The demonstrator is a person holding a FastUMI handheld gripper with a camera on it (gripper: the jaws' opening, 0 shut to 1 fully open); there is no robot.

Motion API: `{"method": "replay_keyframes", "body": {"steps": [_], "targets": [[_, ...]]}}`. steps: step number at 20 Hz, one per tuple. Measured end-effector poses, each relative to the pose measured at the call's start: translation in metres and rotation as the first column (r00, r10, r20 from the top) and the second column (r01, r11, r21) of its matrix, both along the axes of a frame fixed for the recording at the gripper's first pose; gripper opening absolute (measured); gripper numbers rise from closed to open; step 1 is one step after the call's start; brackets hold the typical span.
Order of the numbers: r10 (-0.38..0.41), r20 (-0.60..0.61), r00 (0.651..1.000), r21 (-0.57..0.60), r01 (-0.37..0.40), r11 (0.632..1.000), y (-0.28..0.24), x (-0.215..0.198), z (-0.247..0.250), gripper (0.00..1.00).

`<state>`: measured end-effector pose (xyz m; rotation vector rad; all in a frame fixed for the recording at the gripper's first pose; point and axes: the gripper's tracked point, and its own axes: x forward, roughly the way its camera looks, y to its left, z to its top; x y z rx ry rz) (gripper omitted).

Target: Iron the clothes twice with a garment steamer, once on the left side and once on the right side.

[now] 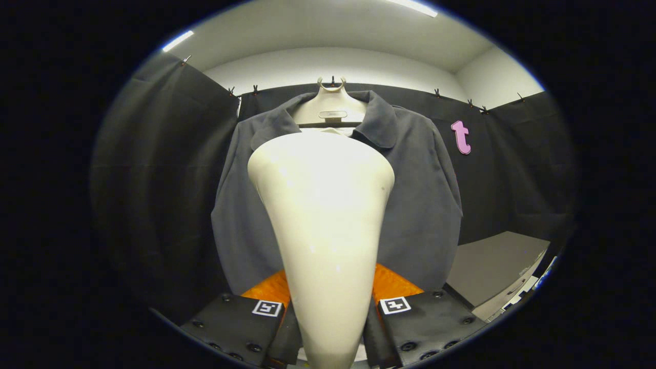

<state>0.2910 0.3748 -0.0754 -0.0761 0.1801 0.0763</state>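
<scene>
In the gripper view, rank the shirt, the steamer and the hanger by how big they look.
1. Shirt.
2. Steamer, held between the tool's fingers; nearness to the camera inflates it.
3. Hanger, smallest.

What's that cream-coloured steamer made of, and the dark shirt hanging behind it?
The garment steamer, clamped between the gripper fingers, looks like smooth, glossy moulded plastic: light glares off it. The shirt looks like matte woven cloth, perhaps cotton: soft folds, no shine.
</scene>
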Motion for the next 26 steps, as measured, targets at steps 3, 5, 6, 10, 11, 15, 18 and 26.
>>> {"method": "replay_keyframes", "body": {"steps": [3,5,6,10,11,15,18,26], "targets": [[0.024,0.034,0.999,-0.006,-0.023,1.000,0.023,0.027,0.025,0.55],[0.021,0.024,0.999,-0.022,-0.020,1.000,0.032,0.041,0.026,0.55],[0.023,0.010,1.000,-0.018,-0.023,1.000,0.038,0.048,0.023,0.55],[0.037,-0.025,0.999,-0.022,-0.037,0.999,0.054,0.066,0.009,0.55],[0.040,-0.039,0.998,-0.026,-0.041,0.999,0.056,0.068,0.004,0.55],[0.047,-0.089,0.995,-0.032,-0.050,0.998,0.064,0.075,-0.014,0.55],[0.050,-0.108,0.993,-0.044,-0.055,0.998,0.067,0.076,-0.023,0.55],[0.073,-0.135,0.988,-0.043,-0.079,0.996,0.073,0.063,-0.043,0.55]]}}
